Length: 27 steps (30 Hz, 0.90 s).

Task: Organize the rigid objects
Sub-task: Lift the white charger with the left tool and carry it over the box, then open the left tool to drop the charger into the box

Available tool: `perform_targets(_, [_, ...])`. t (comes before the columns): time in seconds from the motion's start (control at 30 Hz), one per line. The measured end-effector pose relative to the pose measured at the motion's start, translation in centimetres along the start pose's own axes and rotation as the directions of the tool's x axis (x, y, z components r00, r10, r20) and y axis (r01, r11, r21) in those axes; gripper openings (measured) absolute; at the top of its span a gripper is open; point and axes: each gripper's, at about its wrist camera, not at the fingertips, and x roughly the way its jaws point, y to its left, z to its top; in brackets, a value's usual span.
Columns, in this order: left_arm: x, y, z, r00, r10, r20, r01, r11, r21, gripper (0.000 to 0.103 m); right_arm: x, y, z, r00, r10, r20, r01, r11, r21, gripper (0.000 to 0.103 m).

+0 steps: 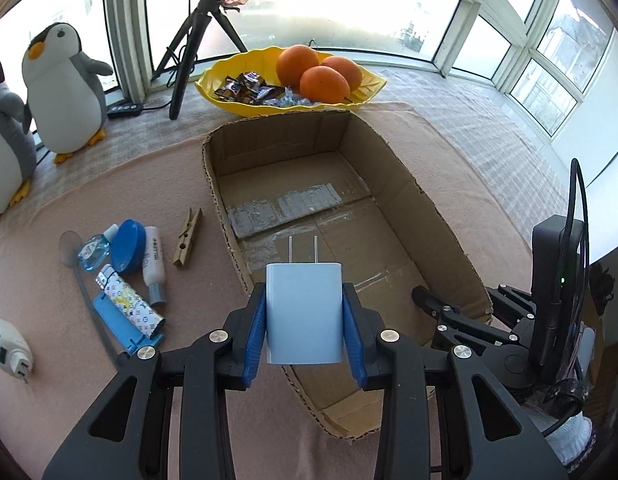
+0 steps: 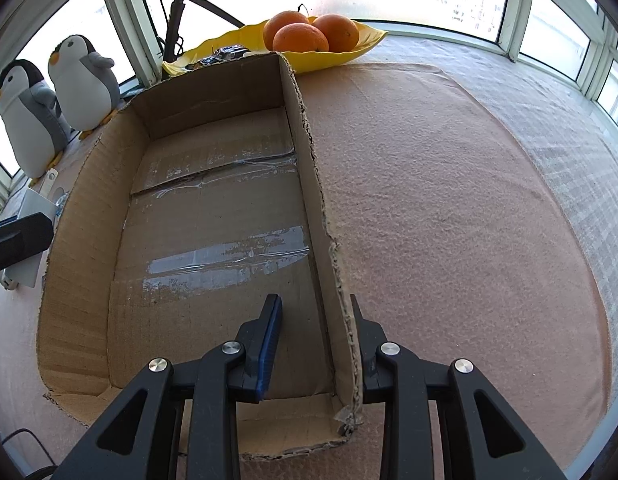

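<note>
The counter (image 1: 109,184) wears a pink cloth, and on it sits the open cardboard box (image 1: 441,236), its long axis running away from the cameras toward the yellow dish (image 1: 229,92) of oranges (image 1: 323,84) and wrapped sweets behind its far end.

The right tongs (image 2: 315,344) straddle the box's right-hand wall near the front corner, one finger inside, one outside. They are clenched on that wall.

The left tongs (image 1: 305,320) grasp the pale blue charger (image 1: 305,312) by its two side faces, over the near left edge of the box and clear of its floor. The charger stands with its long axis along the fingers, its two metal prongs pointing forward, away from the camera and toward the box's interior.

On the cloth left of the box lie the smaller pieces: a wooden clothespin (image 1: 187,237), a round blue tin (image 1: 128,246), a small white tube (image 1: 155,264), a small clear blue bottle (image 1: 95,250), a patterned lighter (image 1: 129,306), and a white plug adapter (image 1: 9,344) near the left edge.
</note>
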Motion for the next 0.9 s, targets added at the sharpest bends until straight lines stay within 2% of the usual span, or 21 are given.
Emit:
perform_targets(0.5, [1.4,-2.3,-0.6,0.998,0.01,-0.059,-0.007,0.999,0.051,0.035,0.0,0.0,0.0,1.0,0.0,0.001,0.0,1.0,0.001,0.027])
perform_targets(0.57, [1.0,-2.4,-0.6,0.999,0.018,-0.05,-0.016,0.999,0.047,0.052,0.0,0.0,0.0,1.0,0.0,0.001,0.0,1.0,0.001,0.028])
perform_targets(0.9, [-1.2,-1.0,-0.5,1.0,0.03,0.003,-0.03,0.999,0.014,0.054,0.0,-0.1,0.1,1.0,-0.002,0.0,0.002,1.0,0.002,0.028])
